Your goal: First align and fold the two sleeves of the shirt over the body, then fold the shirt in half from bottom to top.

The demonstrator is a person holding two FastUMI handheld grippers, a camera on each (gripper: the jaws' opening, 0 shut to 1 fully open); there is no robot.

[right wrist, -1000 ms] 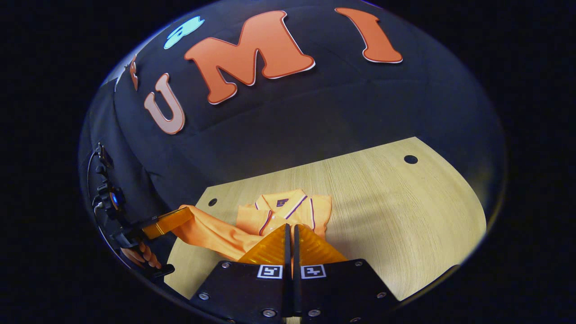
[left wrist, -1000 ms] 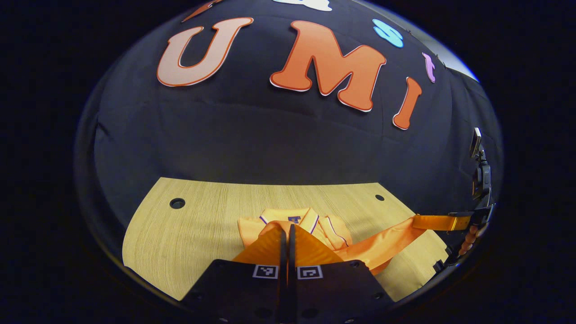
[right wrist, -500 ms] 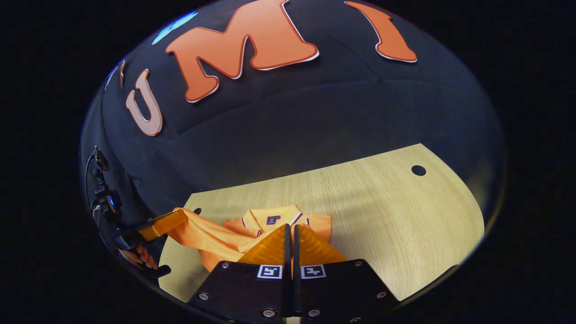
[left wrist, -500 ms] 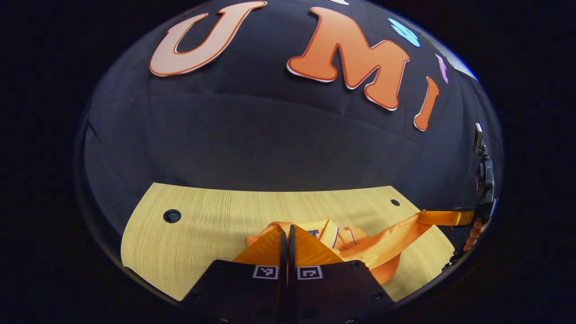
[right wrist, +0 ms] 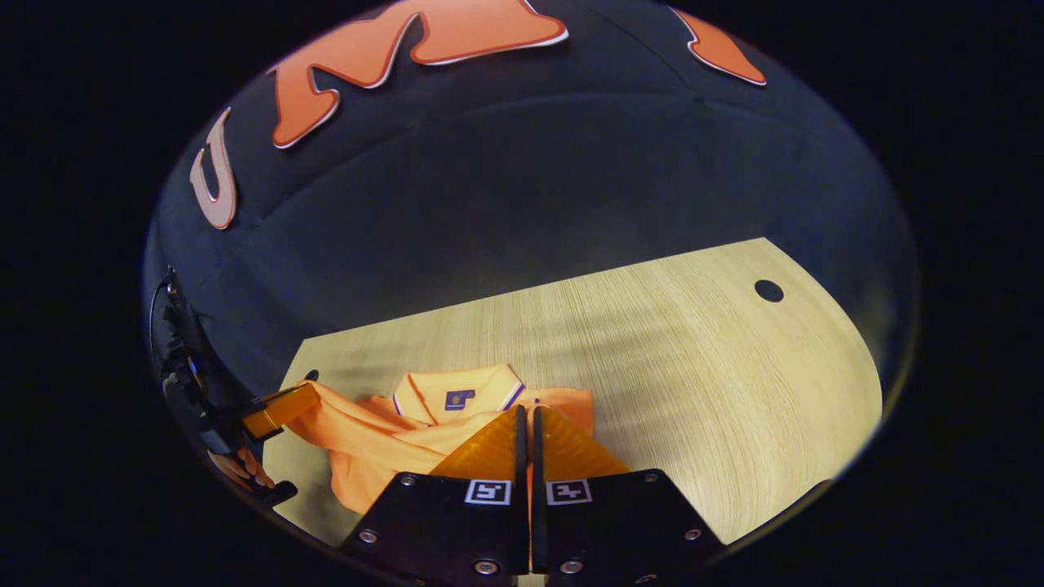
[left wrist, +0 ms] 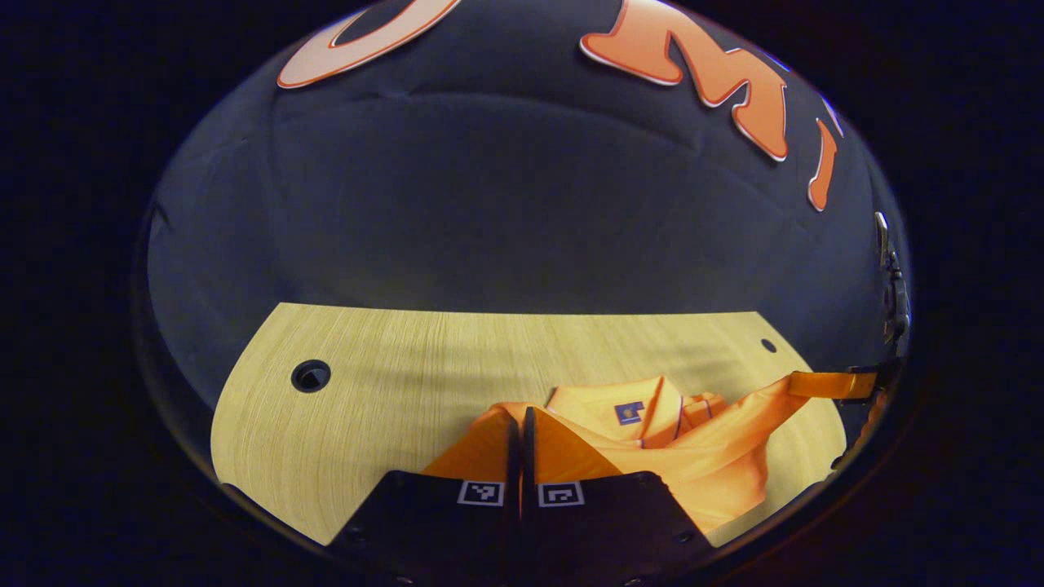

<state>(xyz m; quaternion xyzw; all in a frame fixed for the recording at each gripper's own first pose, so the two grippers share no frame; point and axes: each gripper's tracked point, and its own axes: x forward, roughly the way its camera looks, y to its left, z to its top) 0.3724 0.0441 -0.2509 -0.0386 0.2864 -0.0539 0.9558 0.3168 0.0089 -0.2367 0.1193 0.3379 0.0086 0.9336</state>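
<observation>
Left gripper (left wrist: 520, 428): fingers pressed together on a lower corner of the shirt, held raised above the table. Seen from the right gripper view it sits at the far left (right wrist: 281, 405), cloth trailing from its tip.

Shirt (left wrist: 701, 456): an orange polo lying on the right half of the table in the left gripper view, collar toward the booth wall. Its hem edge stretches taut between the two grippers, above the chest.

Collar (right wrist: 458, 393): flat, trimmed with thin white and purple lines, a small dark label inside.

Right gripper (right wrist: 526, 424): fingers likewise closed together on the other lower corner of the orange cloth; at the far right edge of the left gripper view (left wrist: 832, 383).

Table (right wrist: 718, 391): pale wood-grain top, smooth, with a rounded edge and round cable holes.

Progress: the sleeves appear already folded in, judging by the narrow body; the bottom-to-top fold looks partway through, with the hem lifted but not yet laid by the collar.

Fabric: soft, thin knit that drapes and ripples; likely to sag between the grips.
</observation>
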